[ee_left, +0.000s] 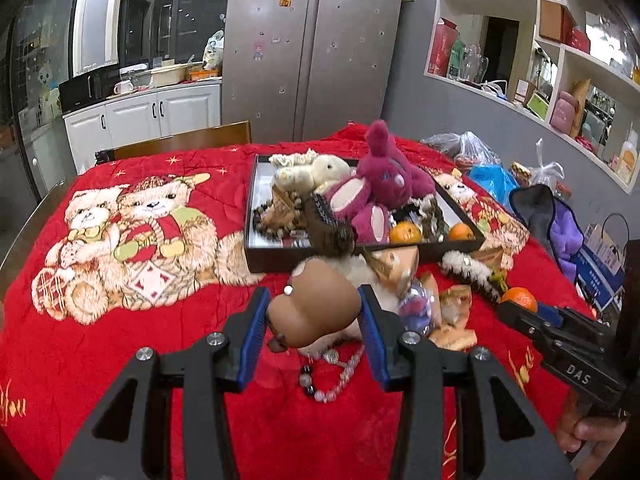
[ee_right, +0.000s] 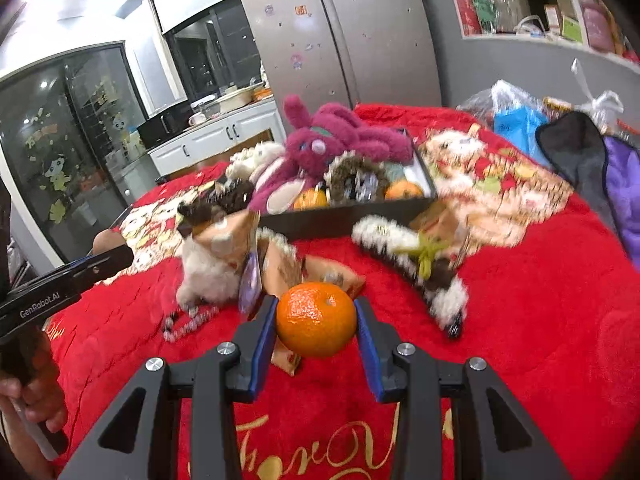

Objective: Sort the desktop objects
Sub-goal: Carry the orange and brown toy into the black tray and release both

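My left gripper [ee_left: 314, 314] is shut on a brown gourd-shaped ornament [ee_left: 316, 312] and holds it above the red blanket, in front of the black tray [ee_left: 260, 260]. My right gripper [ee_right: 316, 324] is shut on an orange [ee_right: 316, 318], just above the blanket; it shows at the right of the left wrist view [ee_left: 520, 300]. The tray holds a magenta plush rabbit [ee_left: 380, 184], a cream plush [ee_left: 320, 172], dark bead strings and two oranges [ee_left: 405, 233]. A white plush [ee_right: 212, 272], snack packets [ee_right: 332, 276], a bead bracelet [ee_left: 328, 380] and a furry black-and-white band [ee_right: 408, 264] lie loose in front of the tray.
A red bear-print blanket [ee_left: 120, 220] covers the table. Plastic bags [ee_left: 480, 160] and a grey-purple cloth [ee_left: 556, 224] lie at the right edge. A wooden chair back [ee_left: 180, 144] stands behind the table, with a fridge [ee_left: 312, 48] beyond.
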The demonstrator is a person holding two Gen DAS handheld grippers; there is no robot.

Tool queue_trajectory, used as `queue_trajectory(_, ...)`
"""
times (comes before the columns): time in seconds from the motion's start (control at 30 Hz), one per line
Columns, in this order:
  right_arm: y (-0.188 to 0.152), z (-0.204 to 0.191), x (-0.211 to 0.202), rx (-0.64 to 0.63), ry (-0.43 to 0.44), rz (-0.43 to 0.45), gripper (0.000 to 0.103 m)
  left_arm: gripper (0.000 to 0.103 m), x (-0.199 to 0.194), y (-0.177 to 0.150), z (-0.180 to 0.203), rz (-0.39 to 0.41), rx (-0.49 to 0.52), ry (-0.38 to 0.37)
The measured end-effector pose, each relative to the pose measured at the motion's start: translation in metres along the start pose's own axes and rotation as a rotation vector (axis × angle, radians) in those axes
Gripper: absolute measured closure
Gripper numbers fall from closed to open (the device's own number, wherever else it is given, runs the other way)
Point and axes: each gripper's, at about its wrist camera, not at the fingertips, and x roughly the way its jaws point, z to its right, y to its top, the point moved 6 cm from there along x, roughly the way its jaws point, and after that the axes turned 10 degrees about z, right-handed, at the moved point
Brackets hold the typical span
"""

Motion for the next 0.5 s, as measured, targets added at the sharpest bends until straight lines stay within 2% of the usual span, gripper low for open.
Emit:
queue_trajectory(0.07, 0.013, -0.005, -0.001, -0.008, 0.002, 0.012, 0.064, 0.058, 0.008, 0.011, -0.002, -0.010, 0.005, -0.013)
queue_trajectory(0.2, 0.042, -0.020, 0.007, -0.037, -0.001, 0.030, 0.064, 0.058, 0.037, 0.034, -0.011, -0.011, 0.016, 0.030)
queue_trajectory(0.3, 0.063, -0.032, 0.021, -0.060, -0.005, 0.036, 0.064, 0.058, 0.060, 0.049, -0.016, -0.019, 0.013, 0.039)
queue_trajectory(0.5, 0.102, -0.052, 0.068, -0.096, -0.018, 0.030, 0.064, 0.058, 0.101, 0.068, -0.024, -0.023, 0.080, 0.061)
